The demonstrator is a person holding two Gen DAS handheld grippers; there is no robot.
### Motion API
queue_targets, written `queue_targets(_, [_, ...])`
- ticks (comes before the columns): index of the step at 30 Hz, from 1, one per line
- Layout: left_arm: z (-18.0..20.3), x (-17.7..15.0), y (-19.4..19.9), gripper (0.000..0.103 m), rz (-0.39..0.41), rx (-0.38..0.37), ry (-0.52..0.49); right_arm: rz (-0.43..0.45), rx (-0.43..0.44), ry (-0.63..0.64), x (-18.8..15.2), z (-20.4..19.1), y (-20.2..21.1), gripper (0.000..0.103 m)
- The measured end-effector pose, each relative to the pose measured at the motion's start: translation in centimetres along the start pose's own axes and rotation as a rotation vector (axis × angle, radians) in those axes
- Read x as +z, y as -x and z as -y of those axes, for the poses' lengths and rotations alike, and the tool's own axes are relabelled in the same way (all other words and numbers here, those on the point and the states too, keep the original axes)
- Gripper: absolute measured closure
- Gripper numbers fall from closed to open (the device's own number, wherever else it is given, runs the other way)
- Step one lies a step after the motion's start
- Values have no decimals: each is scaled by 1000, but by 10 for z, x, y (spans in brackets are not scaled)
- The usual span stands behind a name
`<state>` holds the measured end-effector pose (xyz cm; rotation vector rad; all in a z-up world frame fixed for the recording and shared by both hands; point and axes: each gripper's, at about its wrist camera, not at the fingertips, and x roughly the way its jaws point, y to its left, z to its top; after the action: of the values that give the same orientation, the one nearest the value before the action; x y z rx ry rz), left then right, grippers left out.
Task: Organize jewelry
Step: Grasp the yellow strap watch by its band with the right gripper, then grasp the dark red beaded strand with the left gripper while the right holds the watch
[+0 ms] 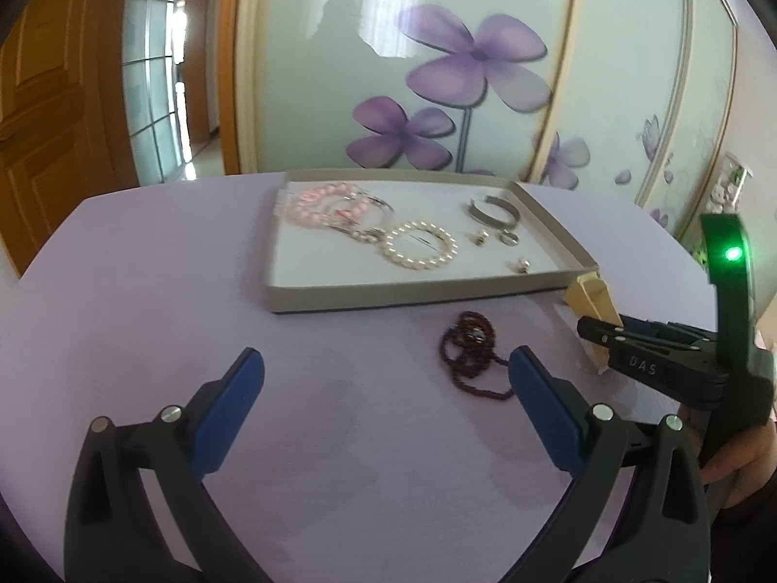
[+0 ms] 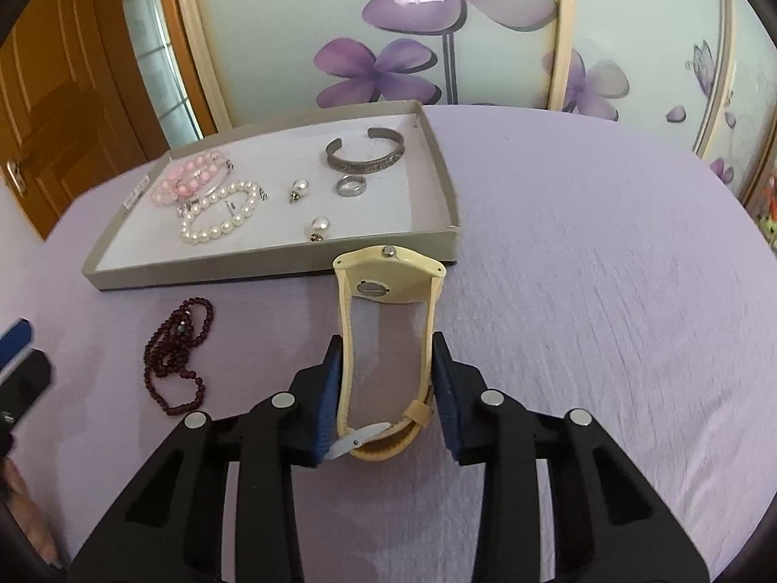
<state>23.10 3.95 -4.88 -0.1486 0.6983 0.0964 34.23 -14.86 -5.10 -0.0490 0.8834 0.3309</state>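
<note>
Nearest the right wrist camera: right gripper (image 2: 386,388), blue pads clenched on the strap loop of a cream wristwatch (image 2: 388,282), which stands on edge on the lilac tablecloth (image 2: 582,291), case back facing the lens, just short of the tray's near wall. Strap pale yellow, glossy, bowed inward under the squeeze; buckle end tucked low between the fingers.

Left of it: left gripper (image 1: 386,379), jaws spread wide, holding nothing, low over the cloth beside a dark red bead necklace (image 1: 468,354) lying in loose loops.

Beyond: shallow grey tray (image 2: 272,269), white floor, holding a pink bead bracelet (image 2: 187,180), a pearl bracelet (image 2: 221,216), a silver cuff (image 2: 364,155), a ring (image 2: 350,186) and two pearl earrings (image 2: 318,227).

Risks, as judged: the springy strap may slip or twist free on lifting; the watch head may catch the tray wall; a careless set-down may scatter the earrings.
</note>
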Motion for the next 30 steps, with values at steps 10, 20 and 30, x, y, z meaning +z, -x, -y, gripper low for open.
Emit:
queue_targets(10, [43, 2, -52, 11, -136, 19, -99, 54, 35, -98, 0, 26, 22, 68])
queue_targets(20, [58, 7, -84, 37, -195, 56, -89, 49, 72, -125, 2, 38, 26, 67])
queue_targets(30, [53, 8, -76, 92, -174, -25, -59, 48, 107, -121, 3, 33, 29, 67])
